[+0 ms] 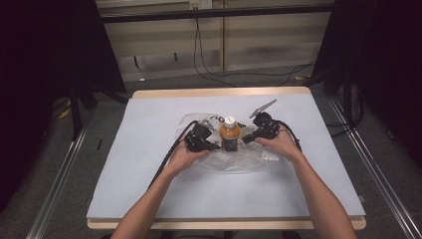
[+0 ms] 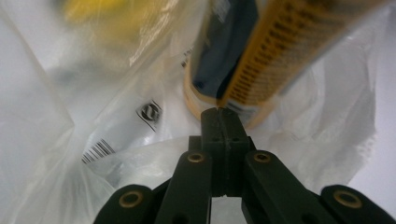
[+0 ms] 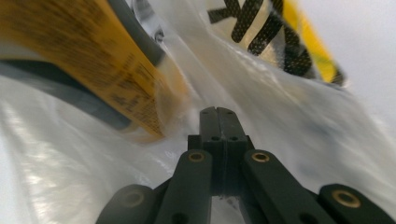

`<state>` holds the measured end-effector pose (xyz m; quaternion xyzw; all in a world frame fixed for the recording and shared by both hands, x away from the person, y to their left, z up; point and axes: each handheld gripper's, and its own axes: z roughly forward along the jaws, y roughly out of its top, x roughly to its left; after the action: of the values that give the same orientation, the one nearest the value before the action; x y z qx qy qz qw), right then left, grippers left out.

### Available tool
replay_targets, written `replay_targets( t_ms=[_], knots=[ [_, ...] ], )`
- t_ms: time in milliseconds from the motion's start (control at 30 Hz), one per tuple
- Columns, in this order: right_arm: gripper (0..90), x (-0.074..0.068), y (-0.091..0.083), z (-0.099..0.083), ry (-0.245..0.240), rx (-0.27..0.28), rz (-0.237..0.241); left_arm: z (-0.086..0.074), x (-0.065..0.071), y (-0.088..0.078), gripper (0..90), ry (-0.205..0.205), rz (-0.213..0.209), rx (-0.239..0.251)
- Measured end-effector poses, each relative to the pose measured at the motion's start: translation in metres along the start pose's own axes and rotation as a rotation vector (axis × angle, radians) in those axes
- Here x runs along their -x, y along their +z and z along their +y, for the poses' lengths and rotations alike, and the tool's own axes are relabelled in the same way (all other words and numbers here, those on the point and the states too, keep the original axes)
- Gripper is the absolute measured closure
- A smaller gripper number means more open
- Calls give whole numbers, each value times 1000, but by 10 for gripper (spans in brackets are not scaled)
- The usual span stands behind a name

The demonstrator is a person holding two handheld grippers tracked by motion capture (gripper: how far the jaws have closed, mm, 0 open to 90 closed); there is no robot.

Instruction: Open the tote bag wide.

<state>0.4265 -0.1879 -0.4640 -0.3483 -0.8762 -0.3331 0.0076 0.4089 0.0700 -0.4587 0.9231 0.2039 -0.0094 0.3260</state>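
Bottle (image 1: 229, 134): upright at table (image 1: 149, 189) centre, orange contents, white cap, standing on a clear plastic bag (image 1: 239, 162).
Left gripper (image 1: 211, 146): jaws pressed together at the bottle's base; whether they pinch bag film cannot be told.
Right gripper (image 1: 247, 138): jaws pressed together against the bag, same doubt.
Progress: judged mid-task; the bottle looks partly enclosed by the bag, the bag open and spread around it.

Counted: one orange bottle (image 1: 229, 135) with white cap — one clear plastic bag (image 1: 249, 160) — two handheld grippers, left (image 1: 213, 146), right (image 1: 246, 139) — one table (image 1: 149, 174).
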Motion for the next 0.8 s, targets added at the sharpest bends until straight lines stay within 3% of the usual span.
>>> replay_targets(
  t_ms=[167,233,300,333,400,500,567,600,800],
  knots=[
    [900,7,17,12,3,-45,31,-6,14,5,900,54,-36,-29],
    [900,9,22,17,13,-56,33,-9,22,7,900,84,-31,-41],
    [900,12,24,22,24,-47,1,-13,29,7,900,101,-39,-42],
    [900,15,26,24,42,-39,-3,-15,31,6,900,102,-59,-48],
    [900,22,26,27,80,-18,-30,-19,38,3,900,114,-48,-57],
    [900,31,28,30,127,16,-71,-26,45,1,900,123,-72,-44],
    [900,36,29,32,134,40,-103,-30,47,-2,900,142,-83,-45],
    [900,39,30,33,134,52,-108,-32,49,-3,900,132,-92,-41],
    [900,53,35,39,198,111,-191,-43,62,-6,900,171,-128,-23]
  ],
)
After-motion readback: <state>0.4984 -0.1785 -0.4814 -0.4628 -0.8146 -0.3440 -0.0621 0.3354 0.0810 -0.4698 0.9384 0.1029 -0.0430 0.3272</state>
